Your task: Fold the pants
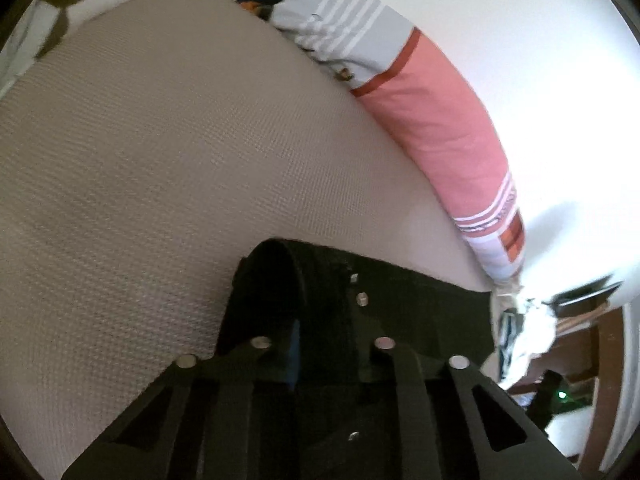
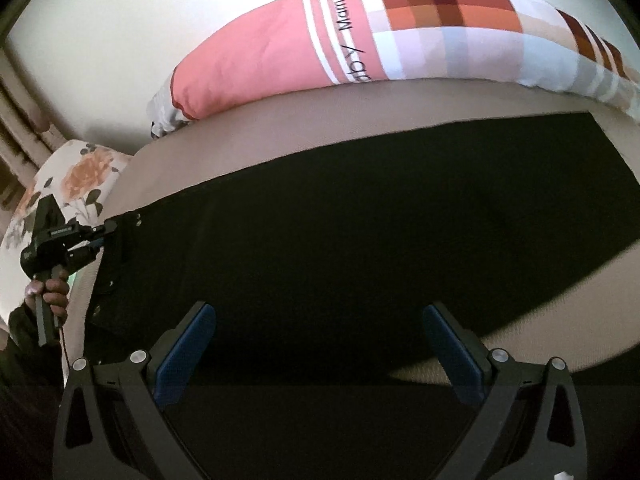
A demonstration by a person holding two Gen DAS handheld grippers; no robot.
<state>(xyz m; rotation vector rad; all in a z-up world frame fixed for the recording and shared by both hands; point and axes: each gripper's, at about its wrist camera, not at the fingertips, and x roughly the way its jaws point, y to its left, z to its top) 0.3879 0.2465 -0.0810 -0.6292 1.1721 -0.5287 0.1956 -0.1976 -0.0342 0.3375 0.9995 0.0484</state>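
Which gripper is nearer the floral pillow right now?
Left. The left gripper is at the pants' waistband end, right beside the floral pillow. The right gripper, fingers apart, hovers over the pants farther along, away from that pillow.

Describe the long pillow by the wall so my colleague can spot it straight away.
Start from the beige bed surface with the black pants spread on it. Along its far edge, against the white wall, lies the long pillow. Its salmon-pink middle and checked ends distinguish it from the floral cushion.

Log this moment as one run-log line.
left tongs: shut on pants waistband | right tongs: open above pants | pants: flat on bed
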